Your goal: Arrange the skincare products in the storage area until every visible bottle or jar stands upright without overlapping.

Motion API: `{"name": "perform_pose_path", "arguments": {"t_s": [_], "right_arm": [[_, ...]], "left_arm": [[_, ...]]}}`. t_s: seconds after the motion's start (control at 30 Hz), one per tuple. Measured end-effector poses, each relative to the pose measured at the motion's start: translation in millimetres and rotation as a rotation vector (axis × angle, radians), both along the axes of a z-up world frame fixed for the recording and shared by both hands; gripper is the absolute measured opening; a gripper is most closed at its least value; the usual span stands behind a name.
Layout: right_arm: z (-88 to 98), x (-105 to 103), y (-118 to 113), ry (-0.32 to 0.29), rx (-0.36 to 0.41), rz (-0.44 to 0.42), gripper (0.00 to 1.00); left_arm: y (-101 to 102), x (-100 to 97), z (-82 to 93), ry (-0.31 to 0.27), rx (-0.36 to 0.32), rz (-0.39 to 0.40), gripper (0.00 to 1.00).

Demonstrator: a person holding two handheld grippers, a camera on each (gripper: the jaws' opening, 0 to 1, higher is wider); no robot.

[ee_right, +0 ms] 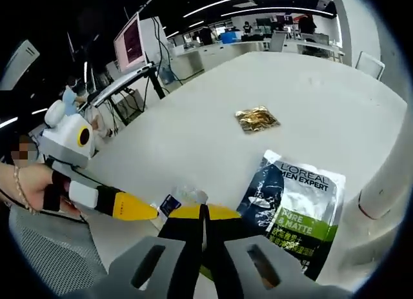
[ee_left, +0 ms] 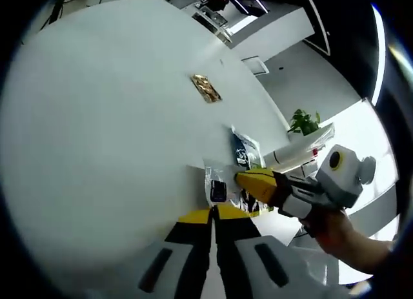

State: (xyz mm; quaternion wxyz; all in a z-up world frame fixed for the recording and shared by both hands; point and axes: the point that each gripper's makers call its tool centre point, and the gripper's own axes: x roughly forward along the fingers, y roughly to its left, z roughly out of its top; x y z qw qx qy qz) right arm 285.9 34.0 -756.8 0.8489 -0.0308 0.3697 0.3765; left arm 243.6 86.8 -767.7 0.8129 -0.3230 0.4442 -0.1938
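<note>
Two grippers, both with yellow-tipped jaws pressed together and nothing pinched between them. In the left gripper view, left gripper (ee_left: 212,216) low at centre over a white table (ee_left: 97,118), tips just at a small clear packet (ee_left: 216,183) with a dark label; right gripper (ee_left: 258,183) coming in from the right, held by a hand (ee_left: 342,231), its tip by the same packet. In the right gripper view, right gripper (ee_right: 203,213) at bottom centre, left gripper (ee_right: 132,207) entering from the left in a hand (ee_right: 32,183). Three flat items counted on the table: one sachet (ee_right: 293,208) printed L'OREAL MEN EXPERT, lying flat just right of the right gripper's tips; one small clear packet just beyond the tips, between the two grippers; one gold foil packet (ee_right: 256,119) farther out, well apart from the others. One monitor (ee_right: 132,44) on a desk beyond. One potted plant (ee_left: 304,123) past the table edge.
</note>
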Motion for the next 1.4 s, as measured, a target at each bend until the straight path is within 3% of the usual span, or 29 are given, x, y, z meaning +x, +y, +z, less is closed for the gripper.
{"name": "perform_pose_path", "arguments": {"t_s": [0.43,0.57,0.63,0.7,0.8,0.87,0.9,0.93,1.03,1.2,1.4], "right_arm": [[-8.4,0.4,-1.2,-0.023,-0.079,0.017,0.01],[-10.9,-1.4,-0.8,-0.028,-0.096,0.035,0.01],[-11.3,-1.4,0.5,-0.037,-0.097,0.042,0.01],[-11.7,-0.1,1.5,-0.042,-0.095,0.043,0.01],[-12.3,1.1,1.3,-0.046,-0.096,0.048,0.01],[-12.6,1.4,1.6,-0.049,-0.096,0.054,0.01],[-11.9,0.8,1.3,-0.050,-0.096,0.056,0.01],[-11.7,0.6,1.1,-0.050,-0.095,0.058,0.01],[-12.0,0.6,2.3,-0.053,-0.096,0.070,0.01],[-12.0,0.3,2.0,-0.062,-0.102,0.087,0.01],[-11.5,-0.4,1.8,-0.058,-0.102,0.099,0.01]], "left_arm": [[-3.6,1.2,-5.1,-0.047,0.111,-0.076,0.00],[0.3,3.0,-3.8,-0.119,0.239,-0.170,0.01],[-3.9,-1.3,4.7,-0.185,0.332,-0.266,0.02],[-1.8,-7.4,4.3,-0.203,0.413,-0.350,0.05],[-0.6,-5.1,9.0,-0.276,0.509,-0.424,0.11],[-3.7,2.9,20.0,-0.360,0.529,-0.432,0.10],[-3.9,4.8,22.3,-0.375,0.536,-0.433,0.10],[-6.7,11.4,30.5,-0.432,0.566,-0.450,0.10],[-18.5,21.5,37.4,-0.503,0.564,-0.488,0.14],[-22.9,32.1,24.2,-0.520,0.636,-0.562,0.19],[-22.4,30.6,8.1,-0.505,0.653,-0.600,0.21]]}}
